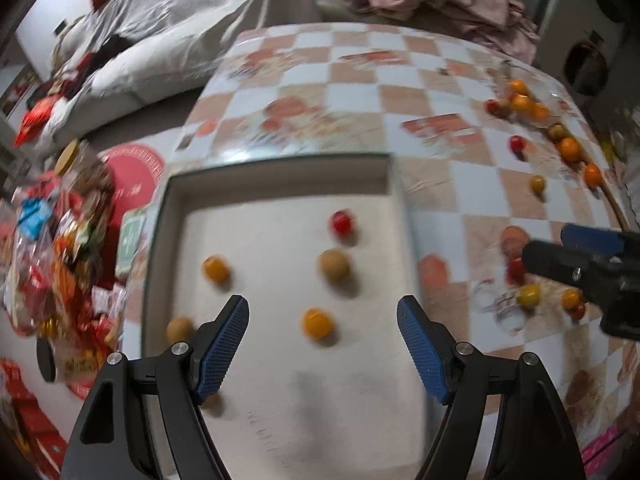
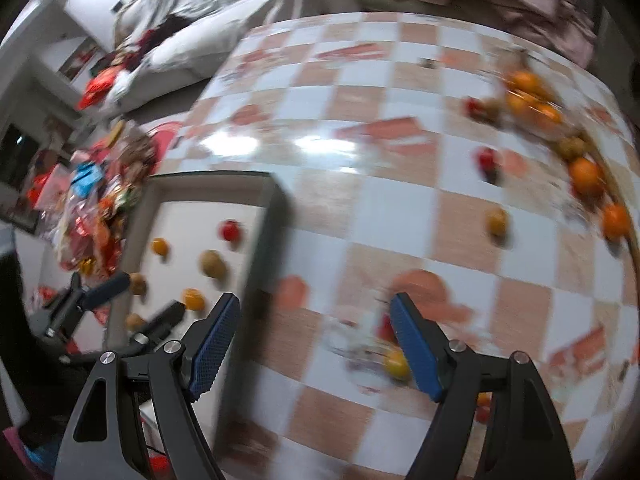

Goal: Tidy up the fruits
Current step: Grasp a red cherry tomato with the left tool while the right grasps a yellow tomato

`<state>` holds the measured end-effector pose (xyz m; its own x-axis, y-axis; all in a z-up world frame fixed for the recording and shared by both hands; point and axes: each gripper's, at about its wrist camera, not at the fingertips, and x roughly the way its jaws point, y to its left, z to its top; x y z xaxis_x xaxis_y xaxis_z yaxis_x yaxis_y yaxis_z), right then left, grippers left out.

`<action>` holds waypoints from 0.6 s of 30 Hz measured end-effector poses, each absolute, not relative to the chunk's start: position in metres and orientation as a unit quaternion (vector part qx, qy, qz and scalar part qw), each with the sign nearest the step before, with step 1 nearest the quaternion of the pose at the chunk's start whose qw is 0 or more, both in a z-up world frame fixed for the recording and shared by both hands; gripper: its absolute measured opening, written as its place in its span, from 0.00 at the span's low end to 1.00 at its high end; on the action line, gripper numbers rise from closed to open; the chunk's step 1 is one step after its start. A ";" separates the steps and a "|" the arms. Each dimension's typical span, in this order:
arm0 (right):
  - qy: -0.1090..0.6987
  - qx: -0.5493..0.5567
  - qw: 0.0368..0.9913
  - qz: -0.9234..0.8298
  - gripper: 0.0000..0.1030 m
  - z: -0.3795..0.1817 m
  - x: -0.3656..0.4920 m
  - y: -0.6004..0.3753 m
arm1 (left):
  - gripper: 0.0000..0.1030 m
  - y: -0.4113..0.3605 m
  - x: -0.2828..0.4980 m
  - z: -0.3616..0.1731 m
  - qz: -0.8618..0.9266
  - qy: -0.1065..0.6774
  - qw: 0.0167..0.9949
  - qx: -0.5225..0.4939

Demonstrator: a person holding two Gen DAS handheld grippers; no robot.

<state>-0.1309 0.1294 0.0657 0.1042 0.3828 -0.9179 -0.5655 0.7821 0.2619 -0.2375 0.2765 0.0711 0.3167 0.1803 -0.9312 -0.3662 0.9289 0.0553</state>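
Far left there's a heap of snack packets (image 1: 60, 264) off the edge of the counter (image 1: 360, 80). Next over is the white tray (image 1: 280, 360), sitting on the checkered cloth with a handful of small fruits spread out in it: a brownish one (image 1: 179, 329) in the near left corner, two yellow ones (image 1: 216, 269) (image 1: 317, 322), a tan one (image 1: 335, 265) and a red one (image 1: 342, 223). The left tool (image 1: 323, 344) hangs over the tray, spread wide with nothing in it. To the right, the right tool (image 2: 316, 340) is above bare cloth, also wide apart and empty, with a yellow fruit (image 2: 396, 364) just beside its right finger. Further right, loose oranges (image 2: 586, 174) and more little fruits trail along the counter edge, all a bit blurry
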 end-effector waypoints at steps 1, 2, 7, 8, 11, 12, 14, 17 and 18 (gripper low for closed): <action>0.589 -0.076 0.744 0.308 0.78 0.065 -0.128 0.116 | 0.76 0.269 -0.230 0.073 0.159 0.559 0.810 -0.078; 0.590 -0.075 0.746 0.300 0.78 0.063 -0.127 0.108 | 0.76 0.263 -0.225 0.074 0.151 0.559 0.812 -0.075; 0.601 -0.062 0.758 0.245 0.78 0.055 -0.123 0.058 | 0.76 0.233 -0.202 0.076 0.112 0.560 0.818 -0.062; 0.603 -0.058 0.760 0.236 0.78 0.054 -0.122 0.050 | 0.76 0.226 -0.196 0.075 0.103 0.562 0.818 -0.061; 0.608 -0.045 0.765 0.207 0.78 0.049 -0.119 0.025 | 0.75 0.208 -0.182 0.071 0.078 0.568 0.817 -0.059; 0.609 -0.041 0.767 0.199 0.78 0.048 -0.118 0.018 | 0.75 0.203 -0.178 0.069 0.073 0.569 0.817 -0.057; 0.612 -0.031 0.768 0.185 0.78 0.046 -0.117 0.004 | 0.76 0.191 -0.170 0.063 0.060 0.575 0.814 -0.054; 0.614 -0.024 0.771 0.167 0.78 0.043 -0.116 -0.010 | 0.75 0.181 -0.161 0.053 0.049 0.585 0.808 -0.054; 0.615 -0.023 0.771 0.164 0.78 0.042 -0.116 -0.014 | 0.75 0.179 -0.158 0.050 0.047 0.588 0.805 -0.055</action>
